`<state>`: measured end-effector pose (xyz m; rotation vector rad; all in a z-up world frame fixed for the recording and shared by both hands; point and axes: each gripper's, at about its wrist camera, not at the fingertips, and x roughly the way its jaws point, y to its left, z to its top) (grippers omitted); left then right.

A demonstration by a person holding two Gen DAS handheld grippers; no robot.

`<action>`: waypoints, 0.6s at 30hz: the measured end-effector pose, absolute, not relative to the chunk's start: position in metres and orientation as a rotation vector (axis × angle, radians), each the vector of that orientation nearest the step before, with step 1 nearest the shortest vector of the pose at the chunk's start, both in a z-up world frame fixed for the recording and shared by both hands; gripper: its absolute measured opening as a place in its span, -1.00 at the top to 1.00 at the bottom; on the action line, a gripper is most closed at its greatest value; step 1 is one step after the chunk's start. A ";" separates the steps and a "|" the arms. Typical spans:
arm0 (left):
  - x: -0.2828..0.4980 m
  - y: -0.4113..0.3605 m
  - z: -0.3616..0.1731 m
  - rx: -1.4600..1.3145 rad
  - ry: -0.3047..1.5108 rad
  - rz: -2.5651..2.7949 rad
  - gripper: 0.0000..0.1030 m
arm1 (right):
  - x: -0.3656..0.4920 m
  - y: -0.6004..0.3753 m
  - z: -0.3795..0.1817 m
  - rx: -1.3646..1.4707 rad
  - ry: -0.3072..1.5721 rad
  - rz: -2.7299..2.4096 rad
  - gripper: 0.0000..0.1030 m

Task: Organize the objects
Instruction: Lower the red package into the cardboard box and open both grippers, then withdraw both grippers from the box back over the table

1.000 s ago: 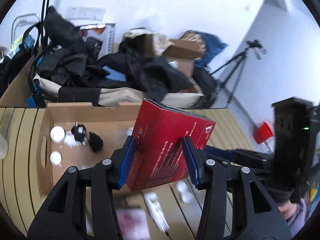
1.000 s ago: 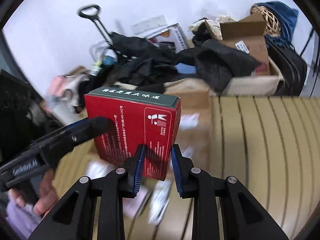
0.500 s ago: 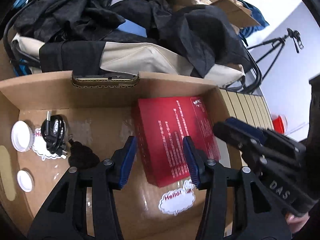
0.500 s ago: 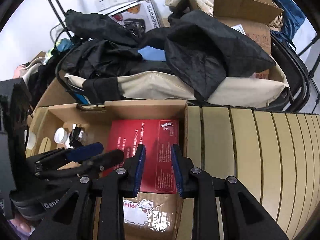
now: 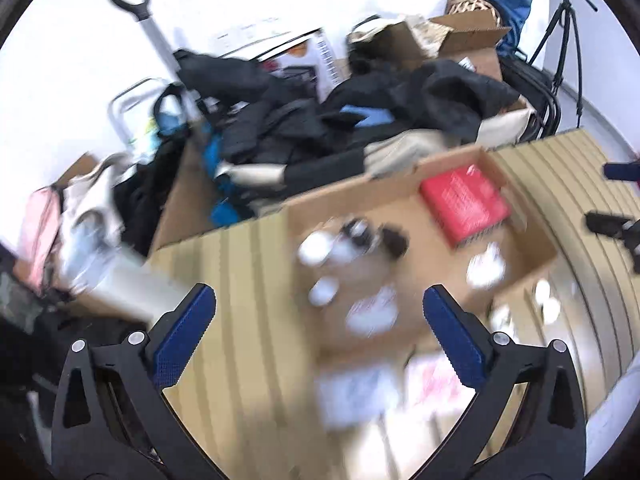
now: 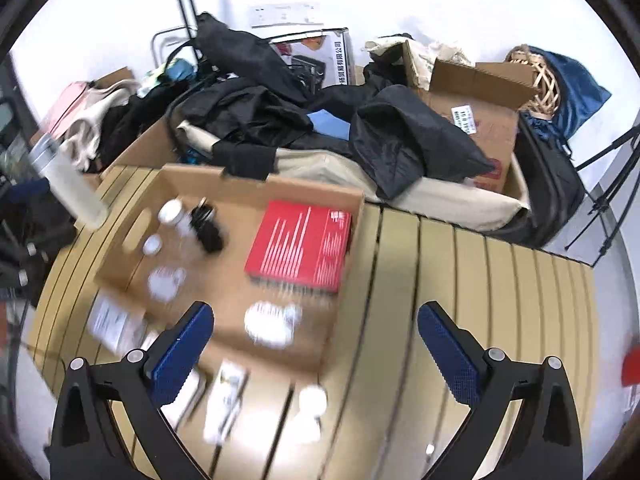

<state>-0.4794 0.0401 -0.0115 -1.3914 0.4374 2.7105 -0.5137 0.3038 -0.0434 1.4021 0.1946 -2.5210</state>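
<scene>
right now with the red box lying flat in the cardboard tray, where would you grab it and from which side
Probably from above, pads across its two long edges. The red box lies flat on its broad face in the far right corner of the cardboard tray, close to the walls, so a level approach looks blocked. The edge facing the tray's middle is free. Both the left gripper and the right gripper are opening, nothing between them.

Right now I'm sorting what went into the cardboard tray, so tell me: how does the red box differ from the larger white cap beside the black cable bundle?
The red box is rectangular and lies flat in the cardboard tray's far right corner; the white cap is round and sits near its left side. The red box is far larger and printed with white text; the white cap looks plain. Both rest loose on the tray floor, no tongs touching them.
</scene>
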 end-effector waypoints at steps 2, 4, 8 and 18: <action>-0.448 0.017 0.002 -1.430 0.393 2.726 -1.00 | -0.485 0.310 -0.032 1.409 0.205 -2.516 -1.00; -0.423 0.001 0.012 -1.441 0.330 2.726 -1.00 | -0.455 0.319 -0.020 1.397 0.206 -2.538 -1.00; -0.368 -0.020 0.034 -1.390 0.244 2.733 -1.00 | -0.407 0.334 -0.004 1.391 0.143 -2.579 -1.00; -0.279 -0.034 0.054 -1.306 0.154 2.802 -1.00 | -0.311 0.323 0.028 1.253 0.189 -2.622 -1.00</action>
